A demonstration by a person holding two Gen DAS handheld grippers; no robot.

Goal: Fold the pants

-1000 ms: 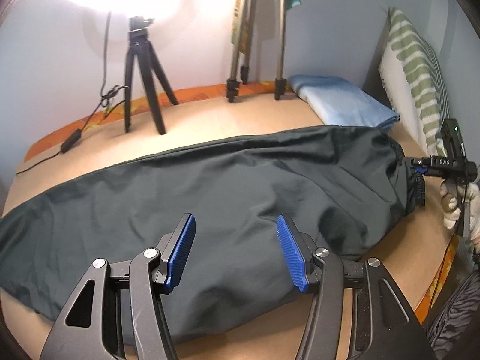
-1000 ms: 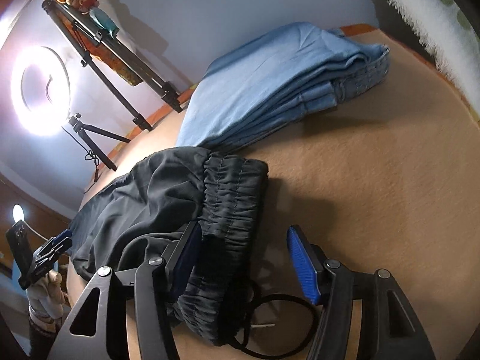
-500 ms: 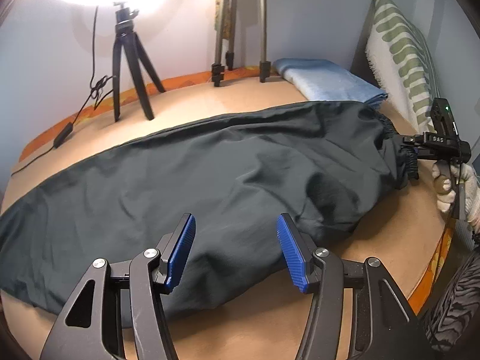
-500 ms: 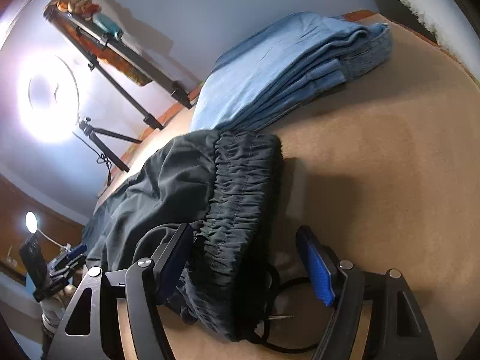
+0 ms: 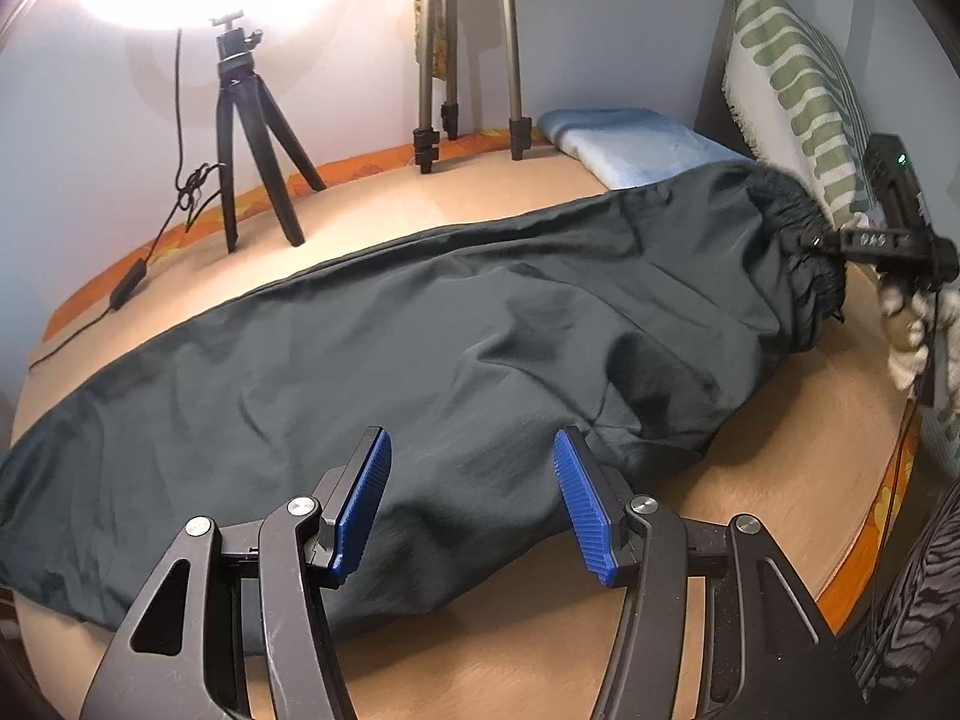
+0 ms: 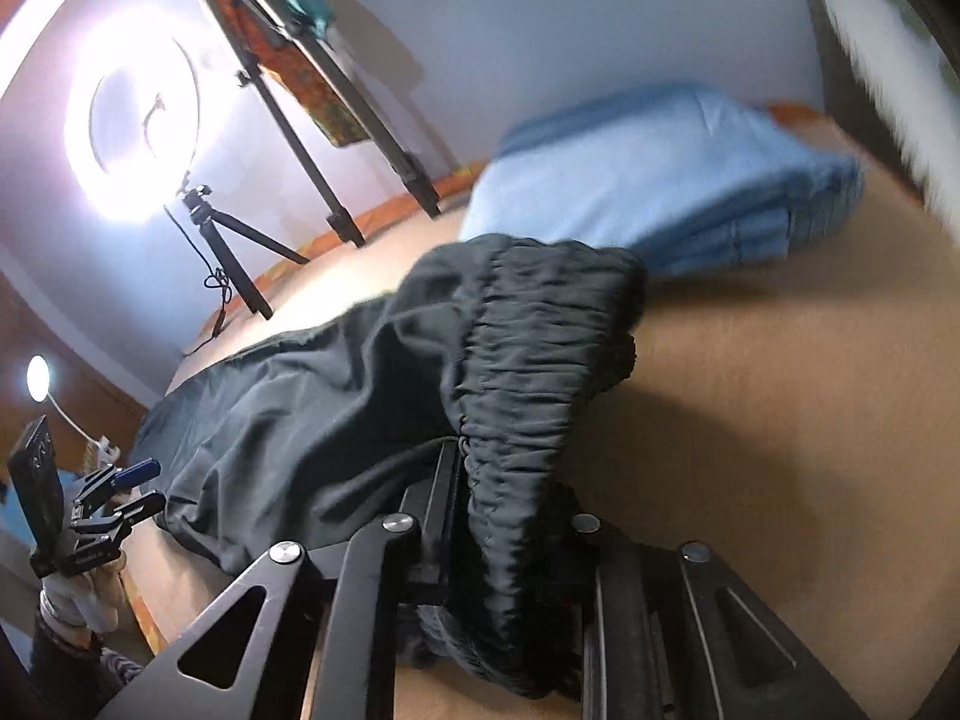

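Observation:
Dark grey pants (image 5: pixel 456 336) lie stretched across the tan table, legs to the left and elastic waistband (image 5: pixel 804 240) at the right. My left gripper (image 5: pixel 474 498) is open and empty, hovering over the near edge of the pants. My right gripper (image 6: pixel 480 516) is shut on the gathered waistband (image 6: pixel 528 372) and holds it lifted off the table; it also shows in the left wrist view (image 5: pixel 822 240). The left gripper shows small in the right wrist view (image 6: pixel 135 483).
Folded light blue jeans (image 5: pixel 636 144) lie at the far right corner near a green-striped pillow (image 5: pixel 792 78). A black tripod (image 5: pixel 252 138) with a ring light, its cable (image 5: pixel 126 294), and a silver tripod (image 5: pixel 468 60) stand at the back. The table edge (image 5: pixel 882 516) runs close on the right.
My right gripper closed on the waistband and raised it. The left gripper stayed open and drifted slightly along the near edge of the pants.

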